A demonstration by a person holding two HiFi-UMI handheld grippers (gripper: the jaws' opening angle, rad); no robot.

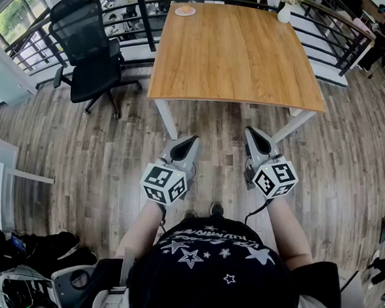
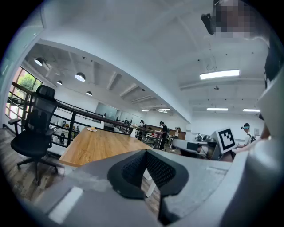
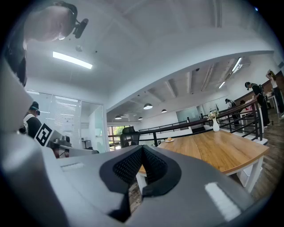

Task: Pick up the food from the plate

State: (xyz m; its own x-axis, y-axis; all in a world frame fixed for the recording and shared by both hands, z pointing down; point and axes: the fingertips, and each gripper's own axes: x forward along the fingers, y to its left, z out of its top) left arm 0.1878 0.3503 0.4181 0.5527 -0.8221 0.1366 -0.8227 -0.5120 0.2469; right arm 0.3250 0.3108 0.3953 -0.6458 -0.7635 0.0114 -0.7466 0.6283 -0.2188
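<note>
A small plate with a piece of food [image 1: 185, 10] sits at the far left corner of the wooden table [image 1: 239, 54]. In the left gripper view the plate [image 2: 92, 129] shows far off, and in the right gripper view the plate [image 3: 169, 140] is just as distant. My left gripper [image 1: 192, 140] and right gripper [image 1: 250, 131] are held side by side over the floor, short of the table's near edge. Both point towards the table. Each has its jaws shut with nothing between the pads, as seen at the left gripper [image 2: 145, 153] and the right gripper [image 3: 142, 148].
A white vase [image 1: 284, 13] with flowers stands at the table's far right corner. A black office chair [image 1: 88, 44] is left of the table. Black railings run behind the table. Bags and gear lie on the floor at the lower left.
</note>
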